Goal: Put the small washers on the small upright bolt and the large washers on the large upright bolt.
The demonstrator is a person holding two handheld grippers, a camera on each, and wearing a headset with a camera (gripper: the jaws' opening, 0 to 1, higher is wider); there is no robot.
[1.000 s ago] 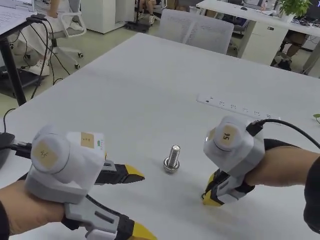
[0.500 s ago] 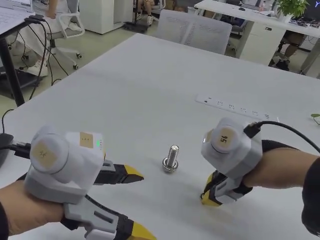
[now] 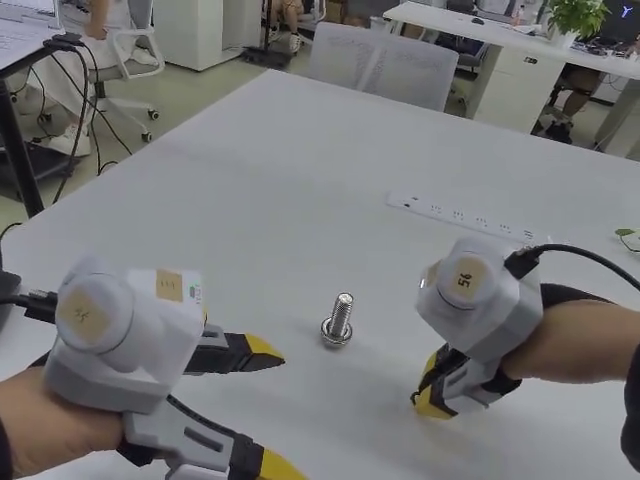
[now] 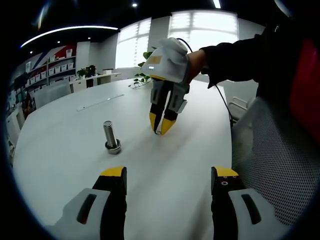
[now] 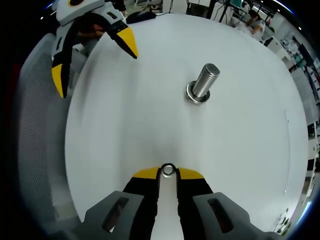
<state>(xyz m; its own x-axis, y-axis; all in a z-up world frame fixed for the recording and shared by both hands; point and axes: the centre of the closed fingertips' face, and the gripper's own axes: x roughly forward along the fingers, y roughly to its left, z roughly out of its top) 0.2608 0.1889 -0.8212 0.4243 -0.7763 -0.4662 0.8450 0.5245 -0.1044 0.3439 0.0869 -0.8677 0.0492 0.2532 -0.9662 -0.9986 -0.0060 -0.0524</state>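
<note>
At the left of the head view the left gripper (image 3: pixel 265 408) is held low over the white counter (image 3: pixel 300 170). Its yellow-tipped jaws are spread wide and nothing is held between them. In its own view the left gripper (image 4: pixel 170 172) is shown with the same wide gap, and only bare counter is seen between the two tips. In the right gripper view the left gripper (image 5: pixel 92 62) is seen at the upper left, also wide apart.

Near the middle of the counter, between the two grippers, one upright bolt (image 3: pixel 340 318) is standing with its thread upward and a wider flat ring at its foot. Whether this ring is a washer or the bolt head cannot be told. The upright bolt (image 4: pixel 111 136) is touched by neither gripper.

To the right of the bolt the right gripper (image 3: pixel 430 400) is pointed down, with its tips at the counter surface. Its jaws are drawn narrow, and a small washer (image 5: pixel 168 170) is pinched between the tips, well apart from the upright bolt (image 5: pixel 205 80).

Farther back on the right a white power strip (image 3: pixel 465 214) is lying flat on the counter.
</note>
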